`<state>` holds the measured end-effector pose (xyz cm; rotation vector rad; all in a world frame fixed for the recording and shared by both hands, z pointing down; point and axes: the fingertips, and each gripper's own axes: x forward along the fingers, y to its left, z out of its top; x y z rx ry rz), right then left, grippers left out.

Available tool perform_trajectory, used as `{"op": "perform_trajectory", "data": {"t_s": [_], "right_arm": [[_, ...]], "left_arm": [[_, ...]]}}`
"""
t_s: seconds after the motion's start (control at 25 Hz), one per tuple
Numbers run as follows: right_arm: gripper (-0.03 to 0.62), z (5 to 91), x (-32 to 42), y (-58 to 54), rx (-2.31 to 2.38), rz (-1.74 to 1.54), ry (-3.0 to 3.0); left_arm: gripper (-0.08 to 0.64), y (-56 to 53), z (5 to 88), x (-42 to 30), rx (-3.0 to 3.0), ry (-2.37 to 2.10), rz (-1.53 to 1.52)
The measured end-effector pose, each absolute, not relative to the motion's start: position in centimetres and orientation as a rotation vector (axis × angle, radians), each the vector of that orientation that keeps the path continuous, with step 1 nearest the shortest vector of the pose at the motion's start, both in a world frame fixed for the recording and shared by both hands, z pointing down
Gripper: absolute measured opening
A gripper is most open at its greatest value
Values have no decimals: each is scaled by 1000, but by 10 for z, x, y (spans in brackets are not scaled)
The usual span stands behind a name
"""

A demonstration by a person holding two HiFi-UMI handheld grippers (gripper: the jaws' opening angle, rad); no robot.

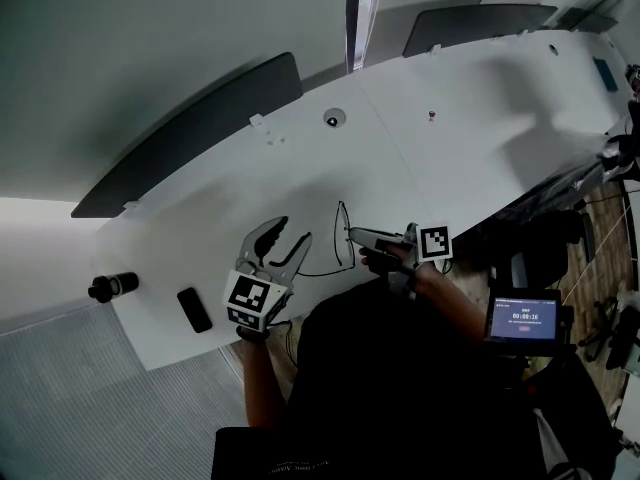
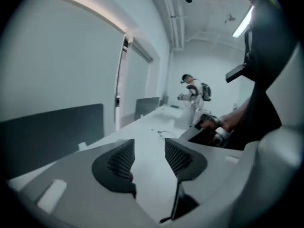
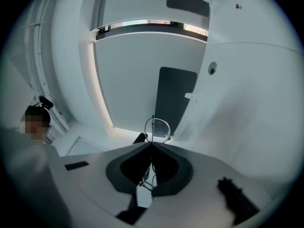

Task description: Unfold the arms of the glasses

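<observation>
Two grippers are up over the white table [image 1: 450,118]. Far left, a black cylinder [image 1: 110,286] sits by the table's edge, with a flat black slab [image 1: 194,309] just right of it on the near corner. Next comes your left gripper [image 1: 285,240] — jaws spread wide, nothing between the pads [image 2: 118,163], only bare tabletop showing through the gap. Just right of it are the glasses [image 1: 345,238], a thin dark wire frame held on edge, one arm reaching out toward your left gripper; whether the arm touches it I can't tell. Your right gripper [image 1: 355,234] has them — jaws pressed together on the frame, one lens [image 3: 156,129] poking out past the tips in the right gripper view. Far right, off the table, a small screen [image 1: 525,318] glows.
</observation>
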<state>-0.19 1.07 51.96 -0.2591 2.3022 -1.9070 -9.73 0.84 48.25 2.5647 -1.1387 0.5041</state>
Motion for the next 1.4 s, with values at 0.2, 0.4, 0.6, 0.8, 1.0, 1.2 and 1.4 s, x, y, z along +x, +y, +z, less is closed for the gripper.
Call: {"op": "perform_trajectory", "data": {"t_s": [0.2, 0.4, 0.6, 0.8, 1.0, 1.2, 1.4], "right_arm": [[9, 519, -3, 9, -281, -1879, 2338], [9, 519, -3, 10, -288, -1839, 2405], [9, 519, -8, 17, -241, -1847, 2409], [9, 514, -11, 18, -213, -1830, 2430], [9, 514, -13, 20, -193, -1839, 2433], [9, 510, -15, 24, -135, -1843, 2431], [9, 507, -17, 29, -66, -1882, 2368]], "left_arm": [[209, 8, 488, -44, 2502, -801, 321], [212, 22, 528, -22, 2498, -586, 612], [109, 30, 525, -16, 2387, -391, 492], [71, 31, 524, -26, 2343, -344, 456], [54, 29, 532, -42, 2345, -392, 595], [26, 20, 533, -65, 2383, -535, 739], [22, 10, 532, -78, 2430, -649, 798]]}}
